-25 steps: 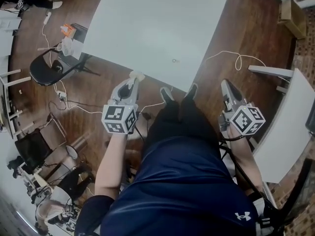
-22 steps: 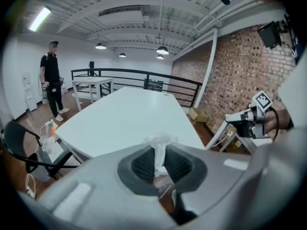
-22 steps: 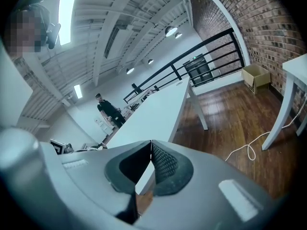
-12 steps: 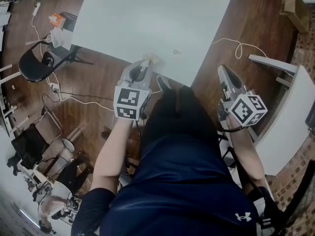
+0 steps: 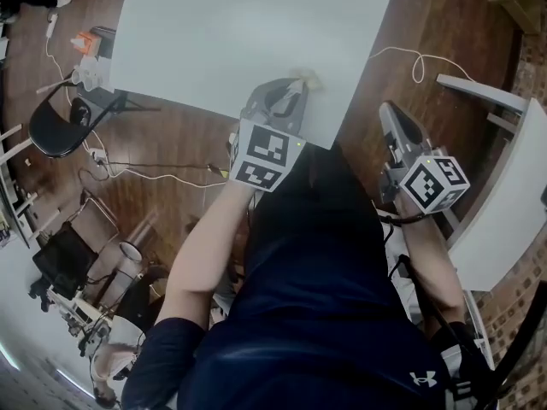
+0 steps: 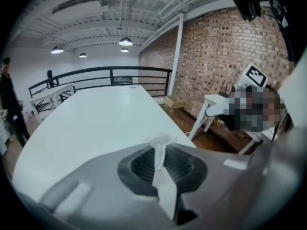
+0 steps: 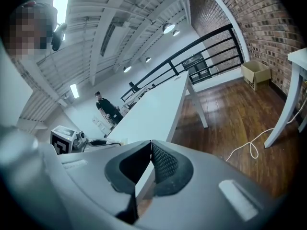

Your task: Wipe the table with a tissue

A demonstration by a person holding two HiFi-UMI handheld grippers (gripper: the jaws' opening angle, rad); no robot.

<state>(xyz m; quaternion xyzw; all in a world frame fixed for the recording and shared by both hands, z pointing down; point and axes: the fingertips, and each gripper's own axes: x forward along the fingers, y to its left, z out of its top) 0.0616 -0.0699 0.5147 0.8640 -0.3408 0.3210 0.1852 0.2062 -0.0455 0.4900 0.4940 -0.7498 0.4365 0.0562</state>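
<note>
1. a dark shirt (image 5: 316, 314) fills the bottom of the head view, and both forearms reach forward from it.
2. the left gripper (image 5: 293, 88) is at the table's near edge, close to its right corner. its marker cube sits just in front of the shirt.
3. its jaws are clamped on the tissue (image 6: 159, 147), a thin white twist that runs up between the ribbed pads and puffs out just past the tips.
4. the tissue is over the tabletop just inside that near edge. i cannot tell whether it touches the surface.
5. the right gripper (image 7: 150, 147) is off the table, to its right, over the wood floor (image 5: 376, 84). its jaws are pressed together with nothing between them.
6. a second white table (image 5: 504, 203) stands just right of the right gripper.
7. the table (image 5: 256, 24) is white and long, stretching away from the left gripper.
8. a white cable (image 5: 416, 61) lies looped on the floor right of the table.
9. a black chair (image 5: 53, 128) stands left of the table, with wires on the floor beside it.
10. further off, a brick wall (image 6: 225, 56) rises on the right, with a cardboard box (image 7: 255, 71) at its foot.
11. a black railing (image 6: 110, 75) crosses behind the table's far end, and a person (image 7: 106, 107) in dark clothes stands out there.
</note>
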